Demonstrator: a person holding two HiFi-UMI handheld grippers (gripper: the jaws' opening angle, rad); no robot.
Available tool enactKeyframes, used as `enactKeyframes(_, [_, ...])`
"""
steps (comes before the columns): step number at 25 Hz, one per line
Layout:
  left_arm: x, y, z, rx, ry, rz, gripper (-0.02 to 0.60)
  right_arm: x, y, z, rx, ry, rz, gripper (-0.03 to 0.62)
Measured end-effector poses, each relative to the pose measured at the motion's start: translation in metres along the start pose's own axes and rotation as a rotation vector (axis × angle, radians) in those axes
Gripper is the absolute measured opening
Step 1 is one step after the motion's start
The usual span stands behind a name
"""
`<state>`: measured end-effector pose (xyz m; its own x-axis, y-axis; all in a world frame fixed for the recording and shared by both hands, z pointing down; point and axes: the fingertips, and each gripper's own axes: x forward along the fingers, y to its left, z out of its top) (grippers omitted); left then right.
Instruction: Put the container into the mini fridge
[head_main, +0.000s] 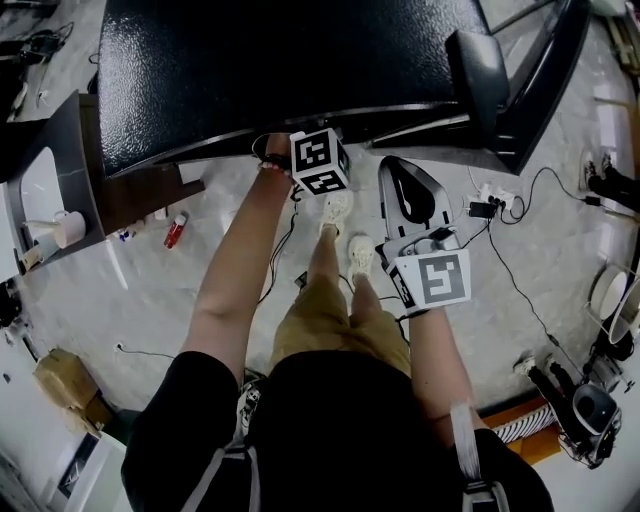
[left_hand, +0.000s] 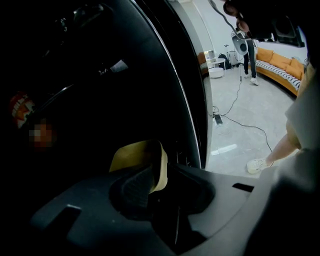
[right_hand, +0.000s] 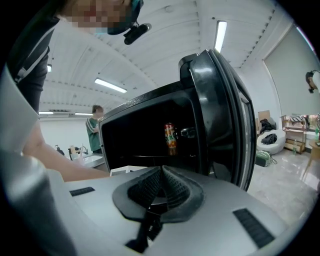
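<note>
Nearly there: the left gripper (left_hand: 150, 176) is clamped on the yellow container (left_hand: 136, 156), reaching inside the open fridge (left_hand: 100, 75). The right gripper (right_hand: 160, 172), jaws together and empty, hangs outside the fridge's front. Setting down and release seemingly remain.

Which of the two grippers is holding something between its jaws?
The left gripper: its jaws are shut on a yellow container. The right gripper has its jaws together with nothing between them.
</note>
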<state>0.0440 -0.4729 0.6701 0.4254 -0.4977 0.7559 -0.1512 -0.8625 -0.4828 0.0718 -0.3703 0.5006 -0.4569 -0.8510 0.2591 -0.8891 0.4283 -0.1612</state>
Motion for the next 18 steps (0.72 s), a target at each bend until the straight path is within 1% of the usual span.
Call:
enactKeyframes(5, [-0.027, -0.002, 0.012, -0.030, -0.003, 0.019, 0.100, -0.022, 0.004, 0.017, -0.023, -0.008, 0.006, 0.037])
enactKeyframes(9, [-0.062, -0.007, 0.027, -0.080, -0.014, 0.055, 0.100, -0.051, 0.008, 0.031, -0.043, -0.029, 0.018, 0.037])
enactKeyframes(14, [-0.120, -0.014, 0.049, -0.160, -0.060, 0.099, 0.100, -0.082, 0.022, 0.054, -0.067, -0.062, 0.033, 0.037])
enactKeyframes(16, [-0.148, -0.017, 0.059, -0.194, -0.086, 0.126, 0.100, -0.095, 0.029, 0.063, -0.078, -0.074, 0.043, 0.037])
enactKeyframes(18, [-0.176, -0.020, 0.071, -0.208, -0.101, 0.162, 0.100, -0.110, 0.036, 0.068, -0.088, -0.086, 0.053, 0.037])
